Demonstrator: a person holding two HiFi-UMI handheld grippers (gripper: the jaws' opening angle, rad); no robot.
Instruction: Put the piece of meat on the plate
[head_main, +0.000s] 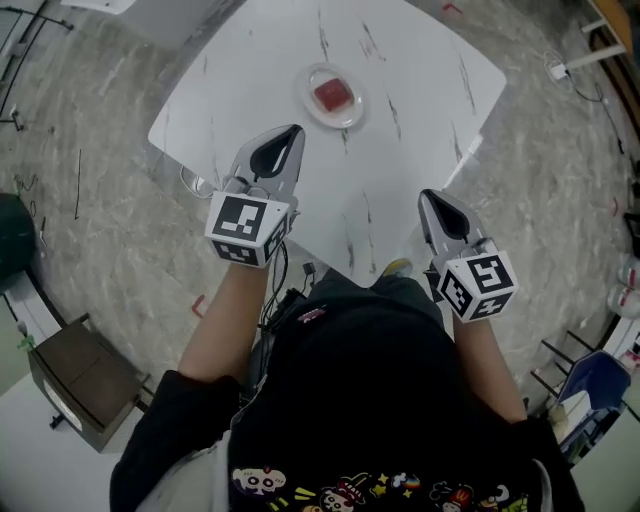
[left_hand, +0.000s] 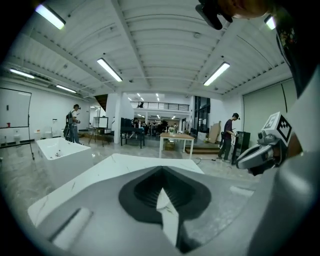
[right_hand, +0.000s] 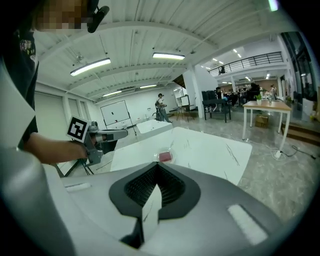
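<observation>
A red piece of meat (head_main: 333, 96) lies on a small clear plate (head_main: 351, 112) at the far side of the white marble table (head_main: 420, 80). My left gripper (head_main: 294, 132) is shut and empty, held over the table's near left, a short way short of the plate. Over the table's near right edge my right gripper (head_main: 426, 196) is also shut and empty. In the right gripper view the meat (right_hand: 165, 156) on its plate lies ahead of the jaws (right_hand: 156, 167), with the left gripper (right_hand: 117, 134) to the left. The left gripper view shows shut jaws (left_hand: 161, 172) and the right gripper (left_hand: 250, 159).
A brown cabinet (head_main: 82, 385) stands on the floor at lower left and a blue chair (head_main: 598, 385) at lower right. A white tub-like table (left_hand: 60, 150) and a wooden table (left_hand: 176, 137) stand further off, with people (left_hand: 229, 135) walking about the hall.
</observation>
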